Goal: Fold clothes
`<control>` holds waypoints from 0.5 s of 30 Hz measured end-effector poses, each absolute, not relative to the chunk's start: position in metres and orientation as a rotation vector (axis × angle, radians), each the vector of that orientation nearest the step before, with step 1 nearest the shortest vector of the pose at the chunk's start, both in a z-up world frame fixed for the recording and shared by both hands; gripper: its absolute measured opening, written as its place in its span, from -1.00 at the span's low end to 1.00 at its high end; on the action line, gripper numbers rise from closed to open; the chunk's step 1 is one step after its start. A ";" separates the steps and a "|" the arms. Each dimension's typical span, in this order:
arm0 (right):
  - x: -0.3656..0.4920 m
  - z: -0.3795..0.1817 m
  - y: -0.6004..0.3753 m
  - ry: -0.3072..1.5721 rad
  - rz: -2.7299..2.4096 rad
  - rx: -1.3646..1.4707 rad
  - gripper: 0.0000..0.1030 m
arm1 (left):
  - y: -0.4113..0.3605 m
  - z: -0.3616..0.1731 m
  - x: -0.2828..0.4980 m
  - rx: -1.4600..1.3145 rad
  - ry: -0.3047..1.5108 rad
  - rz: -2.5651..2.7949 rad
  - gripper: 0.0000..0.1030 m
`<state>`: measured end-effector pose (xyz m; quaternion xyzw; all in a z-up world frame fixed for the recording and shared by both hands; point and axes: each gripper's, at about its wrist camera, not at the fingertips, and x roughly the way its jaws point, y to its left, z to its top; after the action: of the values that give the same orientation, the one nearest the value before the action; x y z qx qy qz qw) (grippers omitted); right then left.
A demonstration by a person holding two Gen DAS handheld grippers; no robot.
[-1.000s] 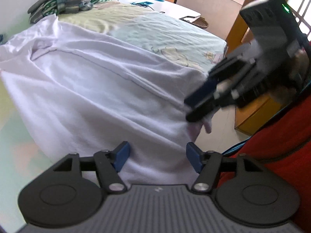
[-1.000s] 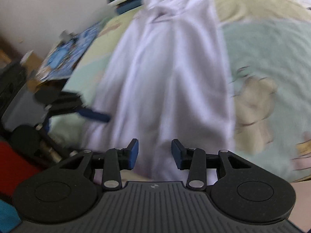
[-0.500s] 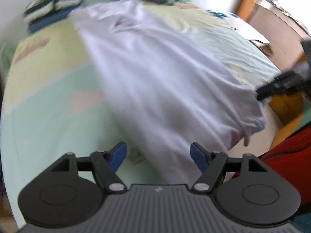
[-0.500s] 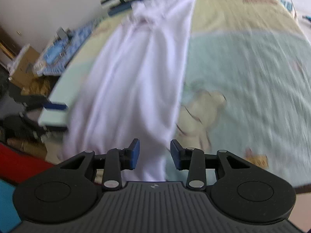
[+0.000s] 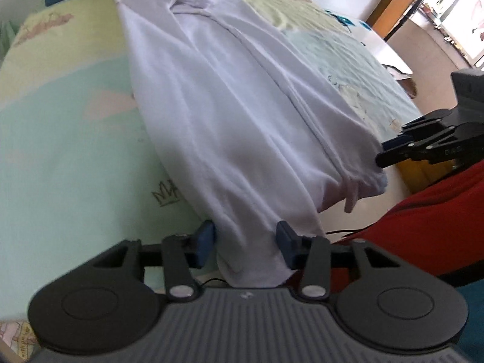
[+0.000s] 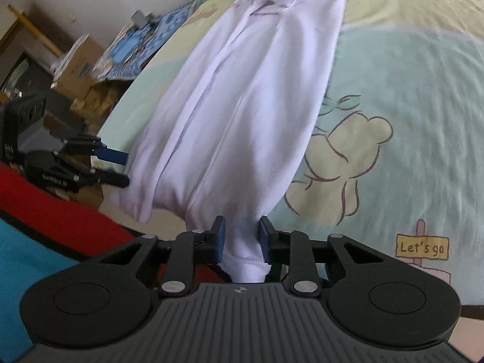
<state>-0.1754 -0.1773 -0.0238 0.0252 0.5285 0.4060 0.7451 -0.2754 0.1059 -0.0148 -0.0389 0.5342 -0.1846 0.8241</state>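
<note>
White garment (image 5: 230, 96) lay stretched on the bed (image 5: 75, 139), already narrowed lengthwise; crosswise folds judged outstanding. Its long axis ran straight ahead from both claws, collar end farthest. Left claw (image 5: 246, 243) stood apart, hem cloth between its fingers, not yet pinched. Right claw (image 6: 240, 237) was clamped on the near hem corner.

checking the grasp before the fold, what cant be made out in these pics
- Left wrist view: white garment hem runs under the left gripper body, so the grip there is unclear.
- Right wrist view: the hem is bunched between the right gripper fingers; its layers are hidden.
- Both views: the collar end is cut off by the top edge.
</note>
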 end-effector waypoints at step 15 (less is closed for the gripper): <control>-0.184 -0.022 -0.166 1.127 0.864 -0.016 -0.76 | 0.105 -0.016 -0.273 -0.092 1.155 -0.385 -0.49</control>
<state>-0.1836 -0.1665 -0.0222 -0.0073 0.5171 0.3966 0.7584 -0.2731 0.1052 -0.0165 -0.0431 0.5425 -0.1808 0.8193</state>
